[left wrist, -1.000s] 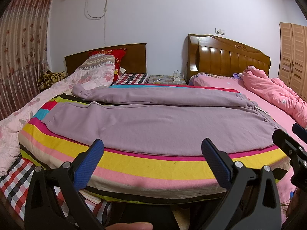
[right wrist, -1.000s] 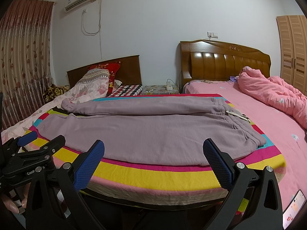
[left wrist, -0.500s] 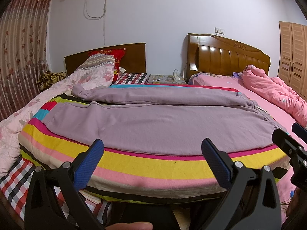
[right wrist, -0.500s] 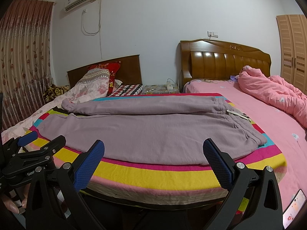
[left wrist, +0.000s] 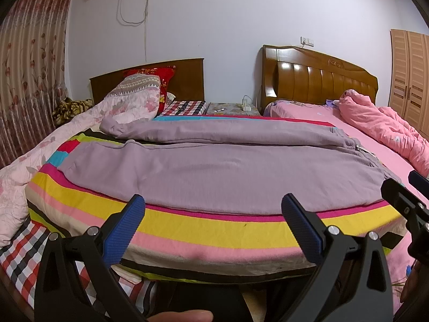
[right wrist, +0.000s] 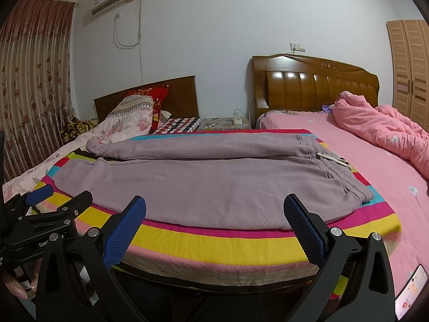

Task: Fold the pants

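- Striped blanket (left wrist: 214, 230) on the bed: lies ahead of both claws, carries the pants.
- Mauve pants (left wrist: 219, 171): spread flat, unfolded; long axis crosswise to the claws, waistband right, cuffs left.
- Left claw (left wrist: 213, 209), right claw (right wrist: 214, 209): both gaping wide, empty, short of the cloth.
- Step: approach; next likely calls for pinching the near edge.

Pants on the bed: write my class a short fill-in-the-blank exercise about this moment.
1. The pants are ____ in colour.
2. They lie spread on a ____ blanket.
3. Both the left tongs and the right tongs stand ____, holding nothing.
4. The pants' waistband points toward the ____ quilt.

Missing words: purple; striped; open; pink
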`<state>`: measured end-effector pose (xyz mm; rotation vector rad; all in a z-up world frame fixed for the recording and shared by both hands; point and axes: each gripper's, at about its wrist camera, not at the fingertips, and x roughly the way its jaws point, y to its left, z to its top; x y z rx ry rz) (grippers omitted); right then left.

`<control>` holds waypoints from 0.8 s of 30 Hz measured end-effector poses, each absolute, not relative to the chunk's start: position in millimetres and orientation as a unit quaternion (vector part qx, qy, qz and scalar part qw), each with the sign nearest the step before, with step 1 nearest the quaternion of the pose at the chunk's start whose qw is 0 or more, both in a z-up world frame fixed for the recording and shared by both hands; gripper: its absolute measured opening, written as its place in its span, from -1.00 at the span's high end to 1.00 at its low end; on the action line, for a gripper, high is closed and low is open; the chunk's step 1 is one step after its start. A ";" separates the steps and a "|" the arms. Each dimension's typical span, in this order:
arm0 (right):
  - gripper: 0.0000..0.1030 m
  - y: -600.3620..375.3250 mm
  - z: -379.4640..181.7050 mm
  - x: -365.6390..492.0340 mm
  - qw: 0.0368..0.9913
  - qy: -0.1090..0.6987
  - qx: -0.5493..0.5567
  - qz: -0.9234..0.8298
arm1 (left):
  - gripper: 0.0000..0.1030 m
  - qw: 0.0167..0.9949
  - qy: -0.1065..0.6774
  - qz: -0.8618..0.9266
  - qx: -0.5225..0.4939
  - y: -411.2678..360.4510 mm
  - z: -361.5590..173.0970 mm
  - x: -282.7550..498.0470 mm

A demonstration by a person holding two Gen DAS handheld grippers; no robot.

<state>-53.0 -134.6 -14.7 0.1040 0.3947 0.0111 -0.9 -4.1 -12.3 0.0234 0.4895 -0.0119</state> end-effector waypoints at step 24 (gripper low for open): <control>-0.92 -135.0 -21.3 -47.7 0.980 0.192 0.049 0.000 | -0.97 0.970 0.245 -0.007 0.014 -2.9 -15.4 0.4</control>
